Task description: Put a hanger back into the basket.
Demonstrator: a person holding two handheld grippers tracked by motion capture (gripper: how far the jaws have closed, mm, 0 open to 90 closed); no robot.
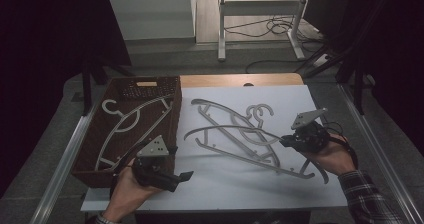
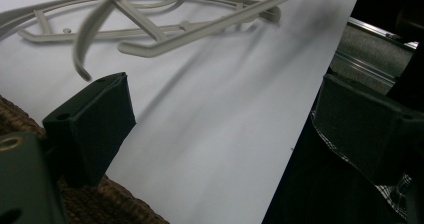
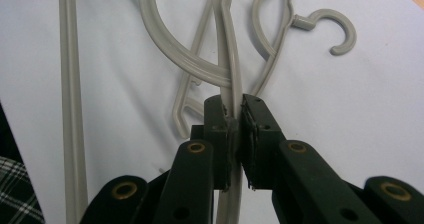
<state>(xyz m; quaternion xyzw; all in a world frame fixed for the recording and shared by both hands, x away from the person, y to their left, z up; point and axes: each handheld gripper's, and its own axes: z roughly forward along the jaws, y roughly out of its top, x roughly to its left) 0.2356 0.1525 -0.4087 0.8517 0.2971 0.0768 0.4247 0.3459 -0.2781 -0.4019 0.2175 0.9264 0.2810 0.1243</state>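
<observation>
- High view: a white sheet (image 1: 235, 184) covers the table, with a brown woven basket (image 1: 172, 129) at its left edge. One grey hanger lies inside the basket (image 1: 125, 124).
- High view: several more grey hangers lie tangled on the sheet (image 1: 250, 121), between the basket and the person's right hand.
- High view: the right gripper (image 1: 286, 141) sits at the right end of that tangle, gripping the top hanger (image 1: 225, 129), whose long arm stretches left towards the basket. It looks lifted a little off the others, though the dim light makes that hard to judge.
- High view: the left gripper (image 1: 186, 176) rests near the front right corner of the basket, above the sheet, pointing right, with nothing between its jaws.
- Left gripper view: the jaws stand wide apart and empty over the bare sheet (image 2: 210, 134). The basket's woven rim (image 2: 115, 204) shows at lower left. The hangers (image 2: 150, 31) lie ahead, well apart from the jaws.
- Right gripper view: the jaws are pressed together on a thin grey bar of the top hanger (image 3: 231, 84), which runs straight up from between them. Other hooks and arms (image 3: 320, 24) lie on the sheet beyond.
</observation>
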